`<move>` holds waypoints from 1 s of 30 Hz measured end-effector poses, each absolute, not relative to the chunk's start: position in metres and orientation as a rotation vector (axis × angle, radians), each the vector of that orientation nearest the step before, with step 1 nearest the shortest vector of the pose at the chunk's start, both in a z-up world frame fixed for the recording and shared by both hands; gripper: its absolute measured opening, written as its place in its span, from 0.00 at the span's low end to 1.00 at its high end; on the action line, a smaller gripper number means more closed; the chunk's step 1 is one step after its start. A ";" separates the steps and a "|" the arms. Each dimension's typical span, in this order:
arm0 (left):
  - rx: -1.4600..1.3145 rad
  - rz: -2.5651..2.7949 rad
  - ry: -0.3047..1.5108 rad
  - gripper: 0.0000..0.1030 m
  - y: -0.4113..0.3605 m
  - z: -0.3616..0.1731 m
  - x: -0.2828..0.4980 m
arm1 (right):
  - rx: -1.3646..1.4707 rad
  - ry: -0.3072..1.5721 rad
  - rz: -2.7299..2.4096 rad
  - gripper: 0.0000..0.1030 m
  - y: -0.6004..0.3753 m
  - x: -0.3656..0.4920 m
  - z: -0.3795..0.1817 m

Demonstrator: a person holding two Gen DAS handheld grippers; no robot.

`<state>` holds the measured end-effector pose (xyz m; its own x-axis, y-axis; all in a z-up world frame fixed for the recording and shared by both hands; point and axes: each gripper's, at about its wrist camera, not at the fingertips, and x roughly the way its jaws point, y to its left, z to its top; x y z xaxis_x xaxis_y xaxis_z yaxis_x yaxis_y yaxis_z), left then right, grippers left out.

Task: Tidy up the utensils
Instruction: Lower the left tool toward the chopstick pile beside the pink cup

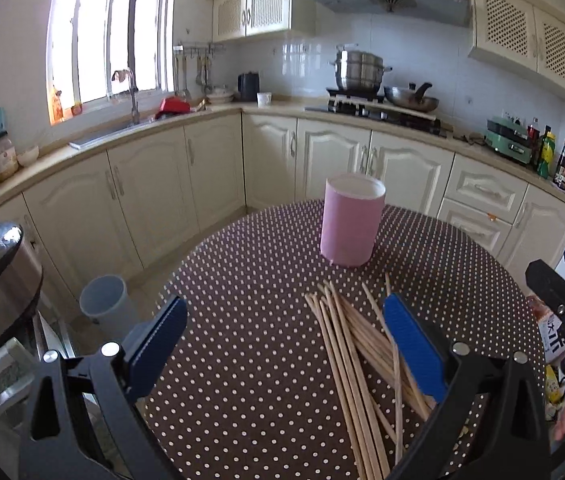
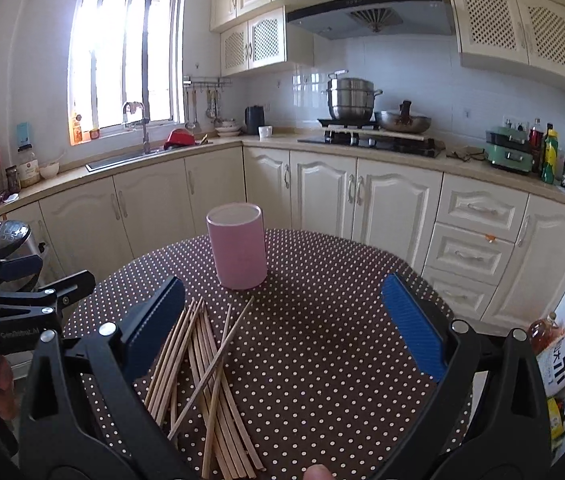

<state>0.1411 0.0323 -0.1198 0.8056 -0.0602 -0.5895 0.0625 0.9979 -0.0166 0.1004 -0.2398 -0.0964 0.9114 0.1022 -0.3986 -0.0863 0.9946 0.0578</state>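
Left wrist view: our left gripper [image 1: 282,344] spread wide, empty, above brown polka-dot tablecloth [image 1: 250,360]. Loose pile of thin wooden chopsticks [image 1: 346,344] lower centre-right, partly behind right finger; tall pink cylindrical holder [image 1: 351,222] upright at centre, beyond pile. Risk: crossed sticks scatter or roll if we pinch several.

Right wrist view: our right gripper [image 2: 282,340] also wide, empty. Chopsticks [image 2: 202,364] lower left, holder [image 2: 238,250] above them. Cream kitchen cabinets, window behind.

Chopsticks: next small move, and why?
Probably lower the left tongs onto the chopsticks and close on a few. Both tongs are open and empty, the sticks lie loose on the table, and the pink holder stands upright behind them.
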 end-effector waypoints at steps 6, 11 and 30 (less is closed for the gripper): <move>0.009 -0.074 0.794 0.94 0.036 -0.171 0.173 | 0.048 0.508 0.107 0.94 -0.241 0.124 -0.128; 0.048 -0.070 0.881 0.94 0.024 -0.203 0.190 | 0.041 0.553 0.109 0.94 -0.239 0.135 -0.145; 0.064 -0.032 0.914 0.94 0.024 -0.224 0.203 | 0.028 0.615 0.113 0.94 -0.229 0.157 -0.164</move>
